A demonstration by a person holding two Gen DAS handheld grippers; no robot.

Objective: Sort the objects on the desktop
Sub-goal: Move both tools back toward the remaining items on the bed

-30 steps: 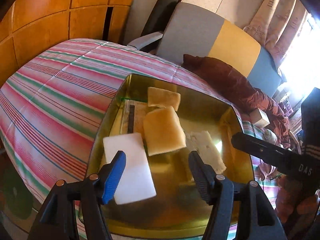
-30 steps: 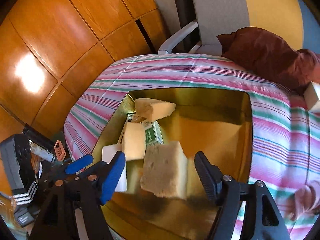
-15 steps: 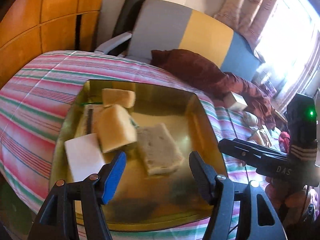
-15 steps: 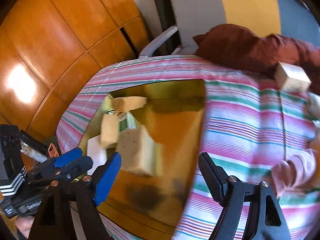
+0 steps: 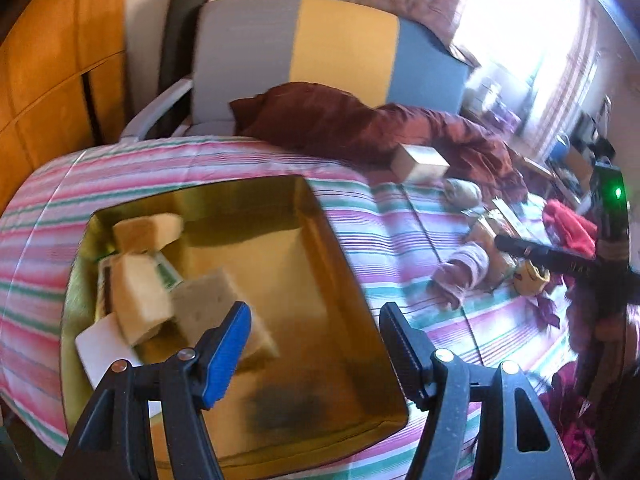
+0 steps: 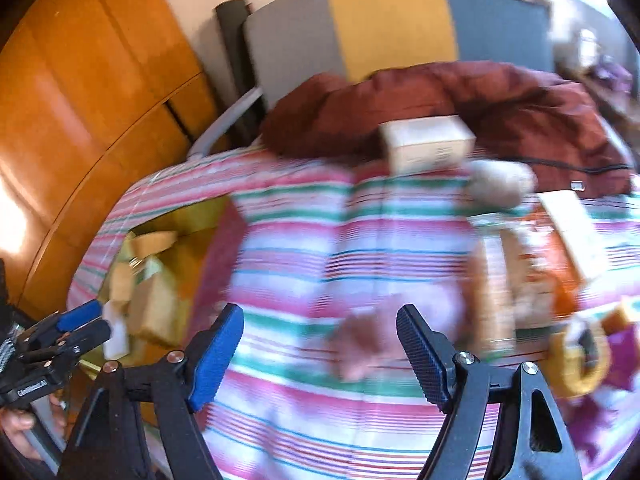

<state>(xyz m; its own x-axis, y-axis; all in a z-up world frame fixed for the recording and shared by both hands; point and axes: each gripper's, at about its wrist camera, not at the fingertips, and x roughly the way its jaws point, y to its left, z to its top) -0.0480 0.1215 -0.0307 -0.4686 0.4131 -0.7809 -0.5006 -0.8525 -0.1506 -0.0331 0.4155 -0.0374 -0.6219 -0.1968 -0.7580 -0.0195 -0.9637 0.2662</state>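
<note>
A gold tray [image 5: 280,264] lies on the striped cloth [image 5: 400,248]. At its left end sit two yellow sponges [image 5: 138,304], a grey-brown sponge [image 5: 208,300], a white block [image 5: 100,344] and a green-and-white packet [image 5: 164,272]. My left gripper [image 5: 316,316] hangs open over the tray's near half, holding nothing. My right gripper [image 6: 320,316] is open over the cloth to the right of the tray [image 6: 188,220], with nothing between its fingers. A blurred pink cloth item [image 6: 368,344] lies beneath and beyond it. A cream box [image 6: 428,144] lies further back.
Loose small items [image 5: 500,232] clutter the cloth at the right, including a yellow and purple piece [image 6: 592,360]. A dark red garment [image 5: 360,120] lies over the back edge, and a grey, yellow and blue chair [image 5: 300,40] stands behind. Wooden panels [image 6: 80,100] fill the left.
Both views have swung right, off the tray's sponges toward the cluttered cloth. The grey-brown sponge that hung between the right gripper's fingers now rests in the tray.
</note>
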